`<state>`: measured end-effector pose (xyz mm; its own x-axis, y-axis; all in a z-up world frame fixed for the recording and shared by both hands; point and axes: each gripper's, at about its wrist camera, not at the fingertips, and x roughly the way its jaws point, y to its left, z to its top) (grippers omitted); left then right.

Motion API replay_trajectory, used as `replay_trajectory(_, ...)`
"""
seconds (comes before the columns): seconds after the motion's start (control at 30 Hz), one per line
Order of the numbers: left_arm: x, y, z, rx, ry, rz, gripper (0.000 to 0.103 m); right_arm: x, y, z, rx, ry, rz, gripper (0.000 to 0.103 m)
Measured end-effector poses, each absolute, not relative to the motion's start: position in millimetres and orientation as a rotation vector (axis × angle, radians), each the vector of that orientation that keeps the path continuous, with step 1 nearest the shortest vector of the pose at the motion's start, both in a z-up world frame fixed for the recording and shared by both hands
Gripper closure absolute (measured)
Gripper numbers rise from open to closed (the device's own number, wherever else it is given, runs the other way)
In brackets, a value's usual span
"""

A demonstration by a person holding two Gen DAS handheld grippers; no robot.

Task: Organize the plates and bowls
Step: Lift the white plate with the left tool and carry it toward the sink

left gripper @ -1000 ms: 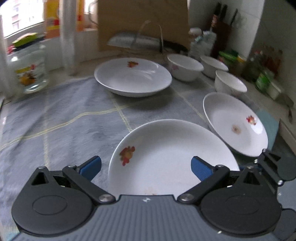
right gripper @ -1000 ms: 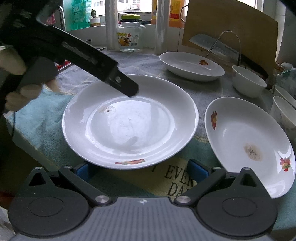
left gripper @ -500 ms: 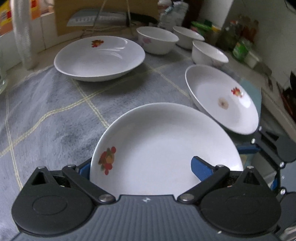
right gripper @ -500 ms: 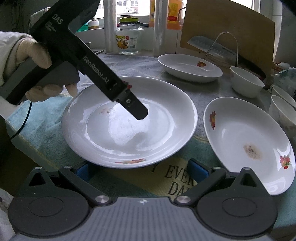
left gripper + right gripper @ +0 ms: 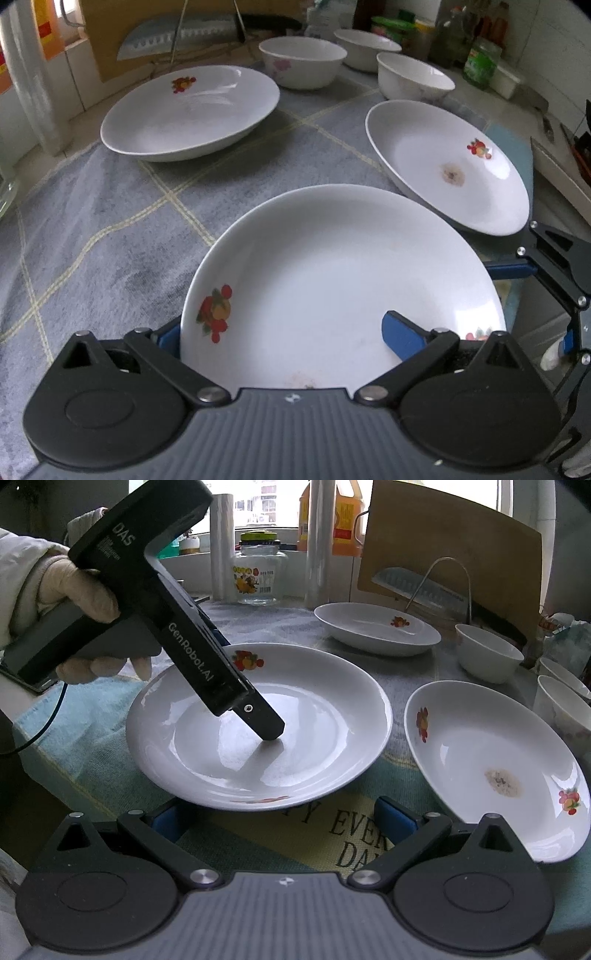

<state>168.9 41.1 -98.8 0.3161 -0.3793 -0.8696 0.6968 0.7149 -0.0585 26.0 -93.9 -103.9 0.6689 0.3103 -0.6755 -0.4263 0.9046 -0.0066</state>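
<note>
A white plate with fruit print [image 5: 343, 273] lies on the cloth right in front of me; it also shows in the right wrist view [image 5: 314, 723]. My left gripper [image 5: 284, 332] is open, one finger over the plate's inside and one outside its rim; in the right wrist view a fingertip [image 5: 271, 731] rests on the plate's bottom. My right gripper [image 5: 286, 816] is open and empty, just short of the plate's near rim. A second plate [image 5: 447, 166] [image 5: 495, 768] lies to the right, a third [image 5: 192, 110] [image 5: 376, 631] further back. Three white bowls [image 5: 303, 66] stand behind.
A grey checked cloth [image 5: 92, 221] covers the counter. A glass jar [image 5: 260, 576], bottles and a cutting board with a knife rack [image 5: 443, 565] stand at the back. Jars and bottles [image 5: 480, 62] line the right wall. The counter's edge is at the near left [image 5: 33, 746].
My left gripper has moved forward and down over the near plate, its finger now touching the plate's inside. The right gripper has stayed in place.
</note>
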Motion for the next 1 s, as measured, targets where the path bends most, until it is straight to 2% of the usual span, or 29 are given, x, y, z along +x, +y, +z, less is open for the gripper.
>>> replay_trajectory(0.4,184.2,47.2,-92.7,0.322,1.12,-0.814,0.004,26.5,-89.9,-103.9,-0.207,0.686,0.469,0.0)
replay_trajectory(0.73,199.1,49.3,-91.9,0.315,1.162,-0.89,0.009,31.4,-85.0,-103.4,-0.215,0.687,0.505,0.0)
replay_trajectory(1.0,204.6,48.7,-91.9,0.305,1.17,-0.926,0.01,35.2,-85.0,-103.2,-0.209,0.708,0.515,0.0)
